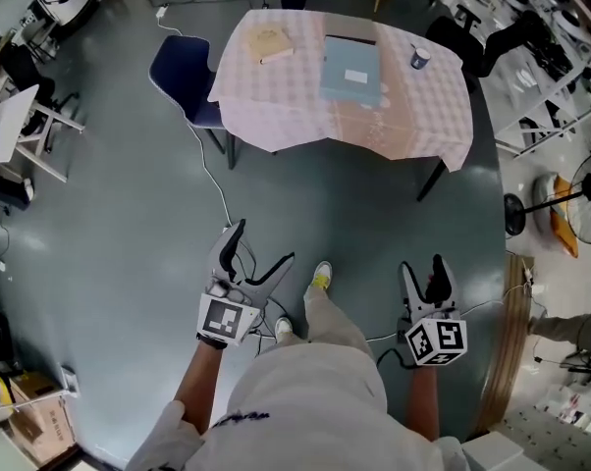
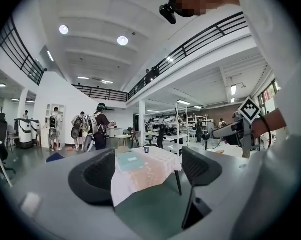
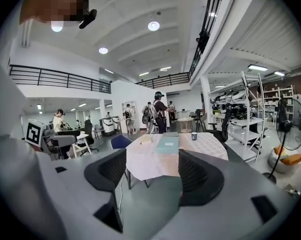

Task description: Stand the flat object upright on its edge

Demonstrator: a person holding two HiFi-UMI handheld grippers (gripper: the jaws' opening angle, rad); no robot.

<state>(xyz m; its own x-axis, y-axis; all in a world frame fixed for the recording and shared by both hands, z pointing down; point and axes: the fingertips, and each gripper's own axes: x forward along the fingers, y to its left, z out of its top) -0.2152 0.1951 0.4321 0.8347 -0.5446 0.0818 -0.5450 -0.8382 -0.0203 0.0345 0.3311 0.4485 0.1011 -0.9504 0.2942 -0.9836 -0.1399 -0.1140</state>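
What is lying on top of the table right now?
On the cloth-covered table: a tan book, a blue flat object and a cup. The cloth hides the tabletop itself.

The person wears a pale short-sleeved top (image 1: 305, 410) with small dark lettering (image 1: 241, 418), light trousers (image 1: 331, 322) and white shoes (image 1: 322, 277); the left gripper (image 1: 264, 248) and right gripper (image 1: 422, 268) are grey-white with black ribbed pads (image 2: 98, 171), each bearing a black-and-white marker cube (image 1: 225, 319).

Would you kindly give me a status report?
Left hand-held gripper open, empty. Right hand-held gripper likewise. Blue flat object lying on table ahead. Chair beside table.
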